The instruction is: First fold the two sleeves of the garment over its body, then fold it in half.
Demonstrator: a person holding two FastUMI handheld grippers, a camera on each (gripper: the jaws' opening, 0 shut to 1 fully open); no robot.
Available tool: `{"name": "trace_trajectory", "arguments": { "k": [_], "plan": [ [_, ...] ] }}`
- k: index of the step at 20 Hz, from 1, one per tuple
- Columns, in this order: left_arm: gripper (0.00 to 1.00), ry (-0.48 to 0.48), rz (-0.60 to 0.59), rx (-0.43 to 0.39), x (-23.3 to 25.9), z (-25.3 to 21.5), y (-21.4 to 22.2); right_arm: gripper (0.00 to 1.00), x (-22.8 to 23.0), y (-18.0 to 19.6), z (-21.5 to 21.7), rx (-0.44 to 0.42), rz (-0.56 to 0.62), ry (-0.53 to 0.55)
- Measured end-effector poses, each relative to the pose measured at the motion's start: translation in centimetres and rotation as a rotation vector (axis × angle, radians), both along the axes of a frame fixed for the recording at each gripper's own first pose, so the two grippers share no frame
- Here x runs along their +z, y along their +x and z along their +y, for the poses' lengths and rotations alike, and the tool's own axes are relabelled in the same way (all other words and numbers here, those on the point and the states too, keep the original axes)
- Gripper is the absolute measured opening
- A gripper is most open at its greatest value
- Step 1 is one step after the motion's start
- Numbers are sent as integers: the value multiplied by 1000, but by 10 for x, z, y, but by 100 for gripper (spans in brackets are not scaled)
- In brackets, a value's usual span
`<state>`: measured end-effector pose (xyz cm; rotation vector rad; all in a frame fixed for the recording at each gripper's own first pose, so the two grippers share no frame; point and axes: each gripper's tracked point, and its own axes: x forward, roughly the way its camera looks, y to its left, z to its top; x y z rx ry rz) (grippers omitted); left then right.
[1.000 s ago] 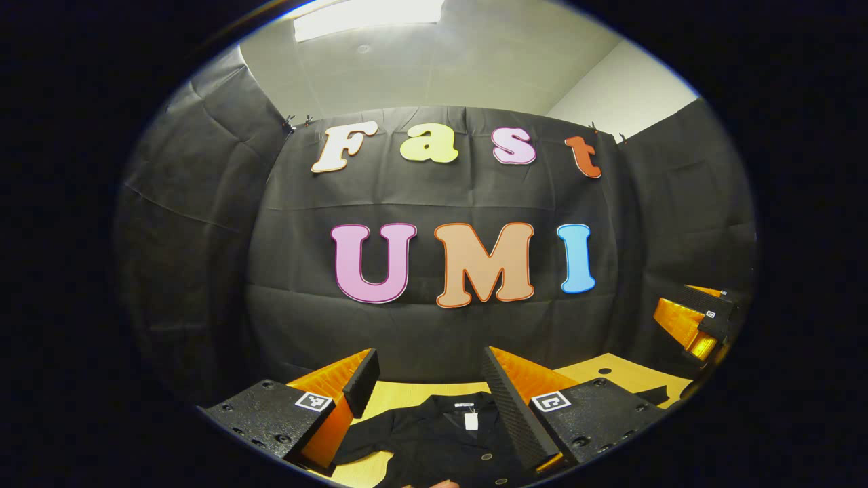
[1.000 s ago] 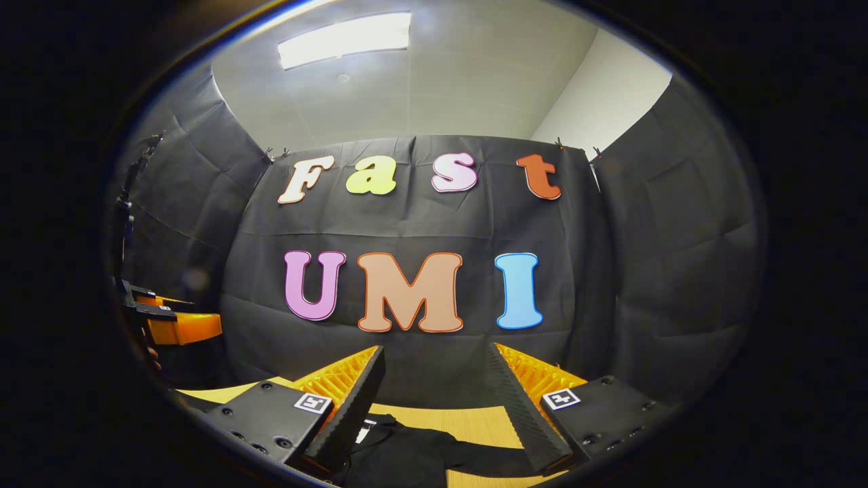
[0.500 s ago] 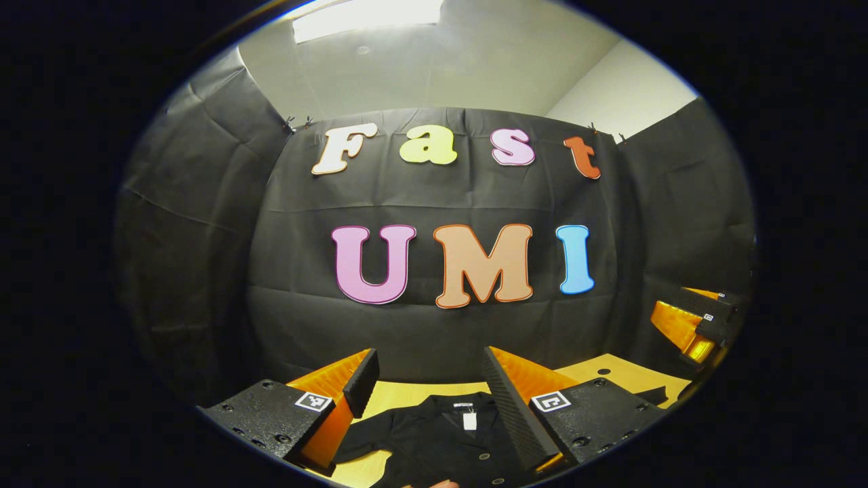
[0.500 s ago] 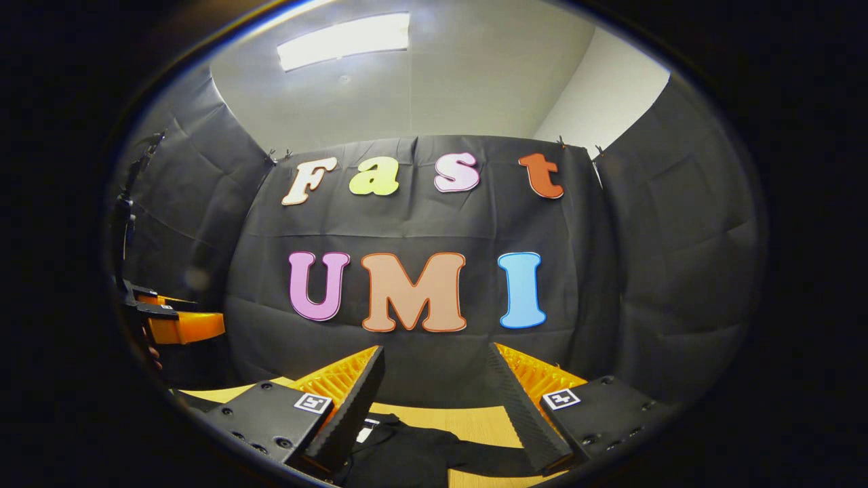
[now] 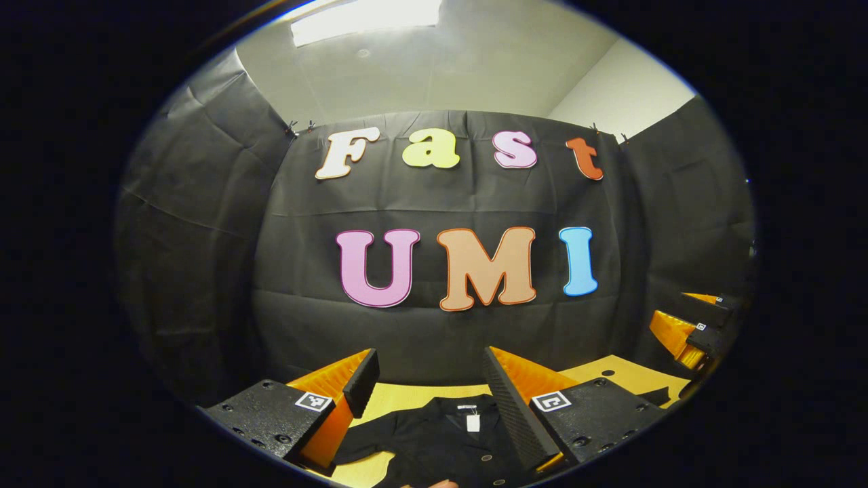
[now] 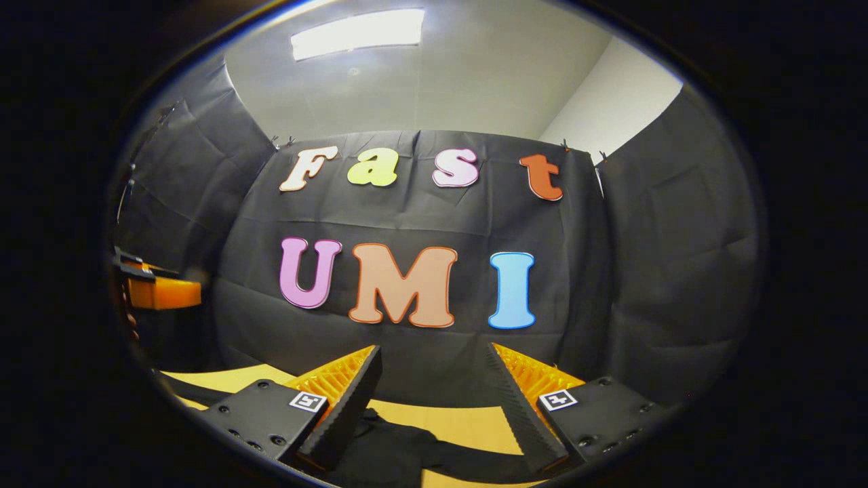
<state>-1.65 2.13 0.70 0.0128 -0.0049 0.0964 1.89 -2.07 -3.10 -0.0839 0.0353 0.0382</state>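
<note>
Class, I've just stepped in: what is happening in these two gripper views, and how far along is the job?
A person holds a two-finger gripper in each hand above a yellow table. A black garment lies spread flat on it, collar and white tag facing up, sleeves not yet folded. The left gripper is open above the collar area. The right gripper is open too, over a dark sleeve. Neither touches the cloth, so folding has not begun.

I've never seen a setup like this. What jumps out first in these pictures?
A black garment lies spread on a yellow wooden table, low in the left gripper view. Framing it are the left gripper and its orange and black fingers, wide apart. The right gripper, also open, hovers over dark cloth in its own view.
</note>
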Motion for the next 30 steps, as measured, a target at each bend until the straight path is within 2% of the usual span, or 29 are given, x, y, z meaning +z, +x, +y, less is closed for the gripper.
{"name": "trace_trajectory", "arguments": {
  "k": [6,8,12,17,23,24,30],
  "plan": [
    [89,14,-1,16,0,-5,5,98,-35,23,-75,-116,73,-37],
    [91,18,4,22,-1,-7,8,98,-51,29,-102,-155,111,-63],
    [89,37,15,39,-2,-10,11,97,-96,38,-146,-187,198,-107],
    [91,61,28,62,-2,-15,15,98,-173,43,-196,-208,375,-110],
    [92,74,56,107,-8,-21,15,100,-277,25,-266,-292,634,-85],
    [89,78,62,115,-9,-23,14,99,-290,23,-274,-303,665,-78],
    [92,93,100,143,-18,-36,14,100,-362,-1,-308,-335,872,-77]
  ]
}}
